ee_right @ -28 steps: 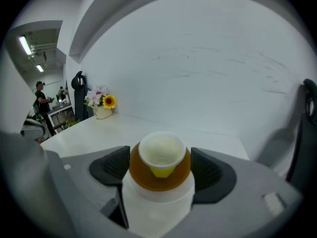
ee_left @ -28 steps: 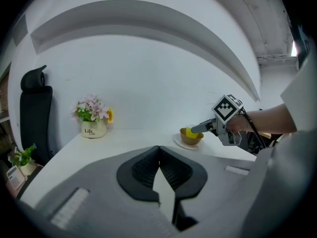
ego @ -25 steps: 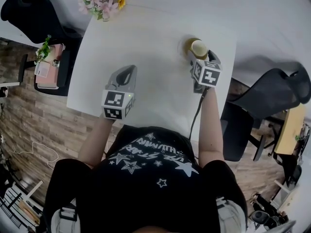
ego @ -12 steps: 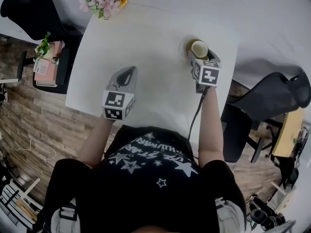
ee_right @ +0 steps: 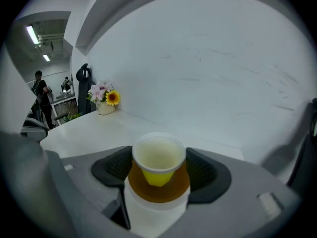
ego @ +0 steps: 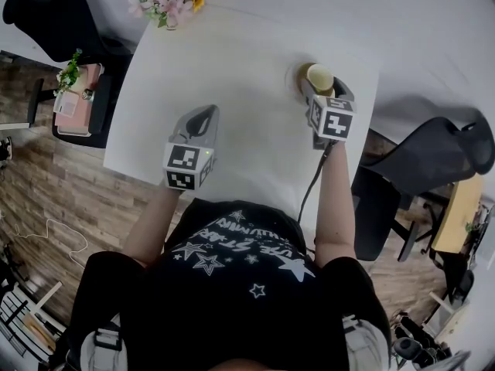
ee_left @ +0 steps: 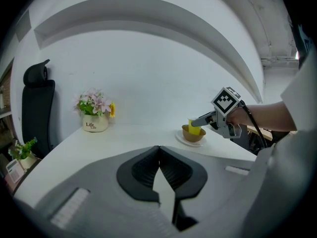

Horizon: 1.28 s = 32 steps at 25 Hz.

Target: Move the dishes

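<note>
Since a second ago my right tongs (ego: 318,88) have drifted a touch to the right at the far right of the white table (ego: 247,60), while my left tongs (ego: 203,114) have stayed put over the near left part. My right tongs pinch the pale yellow plastic cup (ee_right: 158,157) by its sides, with the black pads (ee_right: 203,170) against it just under the rim. That cup stands upright inside a round brown bowl (ee_left: 193,135), and the bowl sits on a small white saucer (ee_left: 183,140) on the table, near its far right edge. My left tongs are pressed together at the tips with nothing between them, well apart from the dishes. At the far left corner stands a white pot of pink flowers with one sunflower (ego: 164,0).
</note>
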### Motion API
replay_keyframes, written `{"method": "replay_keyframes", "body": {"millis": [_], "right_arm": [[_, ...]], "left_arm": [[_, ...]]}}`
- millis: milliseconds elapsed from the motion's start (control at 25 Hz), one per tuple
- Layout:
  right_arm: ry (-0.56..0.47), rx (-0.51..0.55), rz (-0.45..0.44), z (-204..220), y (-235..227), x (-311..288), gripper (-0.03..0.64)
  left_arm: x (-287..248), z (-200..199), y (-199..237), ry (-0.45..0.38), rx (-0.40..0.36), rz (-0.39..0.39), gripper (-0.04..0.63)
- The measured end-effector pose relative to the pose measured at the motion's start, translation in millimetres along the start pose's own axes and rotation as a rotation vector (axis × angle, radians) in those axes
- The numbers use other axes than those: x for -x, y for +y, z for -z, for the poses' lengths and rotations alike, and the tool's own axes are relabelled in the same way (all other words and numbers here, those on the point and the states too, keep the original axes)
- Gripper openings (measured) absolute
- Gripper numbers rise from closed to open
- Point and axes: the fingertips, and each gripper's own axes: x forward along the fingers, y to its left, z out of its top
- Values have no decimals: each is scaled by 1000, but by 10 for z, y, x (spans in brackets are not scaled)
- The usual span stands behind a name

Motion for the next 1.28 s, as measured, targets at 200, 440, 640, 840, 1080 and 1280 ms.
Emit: {"method": "replay_keyframes", "body": {"millis": [200, 440, 640, 840, 1080, 1280], "right_arm": [[-64, 10, -3, -274, 0, 86, 341], [-122, 22, -29, -640, 94, 2, 341], [-148, 26, -52, -853, 274, -192, 341], [-141, 42, -64, -917, 353, -477, 341], [-123, 103, -91, -979, 468, -793, 341], [-54, 178, -121, -882, 602, -976, 341]], "left_arm": [[14, -30, 31, -10, 2, -10, 11], [37, 0, 56, -6, 11, -21, 11], [36, -4, 123, -4, 18, -38, 11], [4, 38, 199, 11, 26, -48, 11], [-44, 89, 298, 33, 39, -58, 11], [-93, 117, 365, 44, 50, -64, 11]]}}
